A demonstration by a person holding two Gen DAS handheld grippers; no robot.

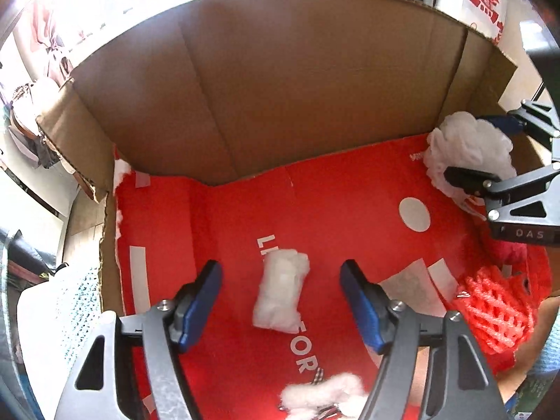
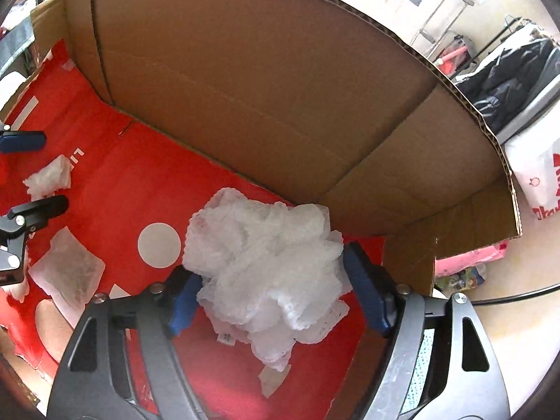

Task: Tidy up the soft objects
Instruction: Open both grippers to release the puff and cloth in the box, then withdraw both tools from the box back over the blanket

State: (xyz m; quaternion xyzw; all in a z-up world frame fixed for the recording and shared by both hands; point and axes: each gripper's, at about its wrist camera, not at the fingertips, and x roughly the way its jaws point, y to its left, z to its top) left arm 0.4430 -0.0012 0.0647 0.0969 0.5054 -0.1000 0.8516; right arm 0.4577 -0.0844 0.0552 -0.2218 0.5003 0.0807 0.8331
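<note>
A small white wad of padding [image 1: 281, 295] lies on the red floor of a cardboard box [image 1: 315, 80]. My left gripper [image 1: 280, 304] straddles it, open, with both blue pads clear of its sides. At the box's right end a big crumpled white mesh bundle [image 2: 266, 266] rests on the floor between the fingers of my right gripper [image 2: 276, 295], which stands wide with the bundle loose between the pads. The left wrist view shows that bundle [image 1: 462, 129] and the right gripper [image 1: 470, 147] at its right edge. In the right wrist view the left gripper [image 2: 31, 175] is at the left edge around the wad [image 2: 49, 176].
Tall brown box walls [image 2: 262, 80] close off the far side and right end. A red foam net [image 1: 490, 315], a pale fluffy clump [image 1: 325, 395] and a translucent sheet [image 2: 66, 273] lie on the red floor. Bags and hanging clothes [image 2: 507, 80] are outside the box.
</note>
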